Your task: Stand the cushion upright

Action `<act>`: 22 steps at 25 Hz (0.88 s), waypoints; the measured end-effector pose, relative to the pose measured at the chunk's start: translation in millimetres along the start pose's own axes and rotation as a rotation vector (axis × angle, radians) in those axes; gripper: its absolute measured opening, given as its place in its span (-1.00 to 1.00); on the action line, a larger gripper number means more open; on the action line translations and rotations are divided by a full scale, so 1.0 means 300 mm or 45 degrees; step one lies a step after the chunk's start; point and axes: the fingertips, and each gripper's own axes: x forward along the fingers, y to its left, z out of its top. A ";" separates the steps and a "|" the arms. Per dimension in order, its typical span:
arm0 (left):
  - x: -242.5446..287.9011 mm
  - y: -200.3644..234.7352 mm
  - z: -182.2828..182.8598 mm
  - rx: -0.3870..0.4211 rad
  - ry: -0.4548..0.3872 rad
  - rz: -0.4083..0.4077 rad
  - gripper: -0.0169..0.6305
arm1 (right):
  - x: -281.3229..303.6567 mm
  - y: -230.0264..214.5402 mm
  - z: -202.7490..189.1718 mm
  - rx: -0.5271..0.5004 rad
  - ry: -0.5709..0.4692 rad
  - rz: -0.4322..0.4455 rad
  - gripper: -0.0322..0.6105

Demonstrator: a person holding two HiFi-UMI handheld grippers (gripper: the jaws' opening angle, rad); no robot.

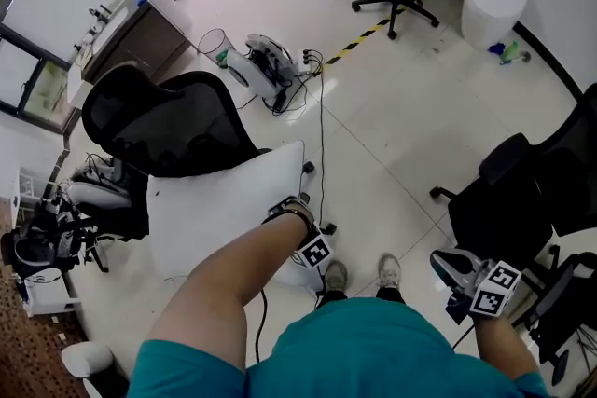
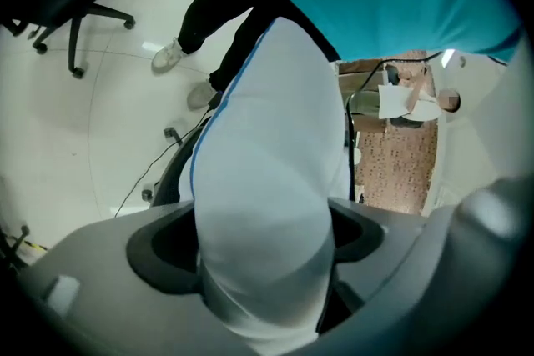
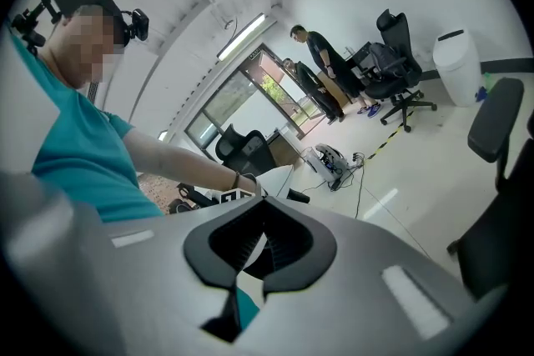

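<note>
Cushion pinched in L gripper (R gripper closed, empty).

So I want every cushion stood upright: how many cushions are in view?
1. The white cushion rests against the black mesh chair, left of centre, its edge pinched in the left claw. Others could be hidden.

cushion: white | chair: black | shirt: teal | floor tape: yellow-black stripes
</note>
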 end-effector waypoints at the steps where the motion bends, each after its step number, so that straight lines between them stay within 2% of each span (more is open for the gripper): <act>1: -0.006 -0.010 -0.007 0.017 -0.005 -0.016 0.26 | 0.011 0.006 0.003 -0.002 0.000 -0.002 -0.89; 4: -0.027 -0.042 -0.032 0.020 -0.061 -0.025 -0.38 | 0.041 0.021 0.014 -0.006 -0.013 -0.010 -0.89; 6: -0.061 -0.079 -0.052 0.010 -0.118 -0.001 -0.63 | 0.053 0.032 0.025 -0.012 -0.026 -0.019 -0.89; 9: -0.156 -0.173 -0.091 0.006 -0.224 0.067 -0.71 | 0.069 0.050 0.048 -0.029 -0.044 -0.037 -0.89; 12: -0.304 -0.363 -0.158 0.028 -0.319 0.108 -0.73 | 0.081 0.080 0.077 -0.045 -0.077 -0.064 -0.89; 15: -0.486 -0.528 -0.223 0.062 -0.399 0.304 -0.73 | 0.072 0.134 0.103 -0.067 -0.135 -0.103 -0.89; 17: -0.599 -0.620 -0.290 0.022 -0.434 0.418 -0.74 | 0.054 0.171 0.116 -0.090 -0.189 -0.143 -0.89; 22: -0.792 -0.792 -0.368 -0.062 -0.517 0.604 -0.76 | -0.036 0.269 0.094 -0.104 -0.314 -0.228 -0.89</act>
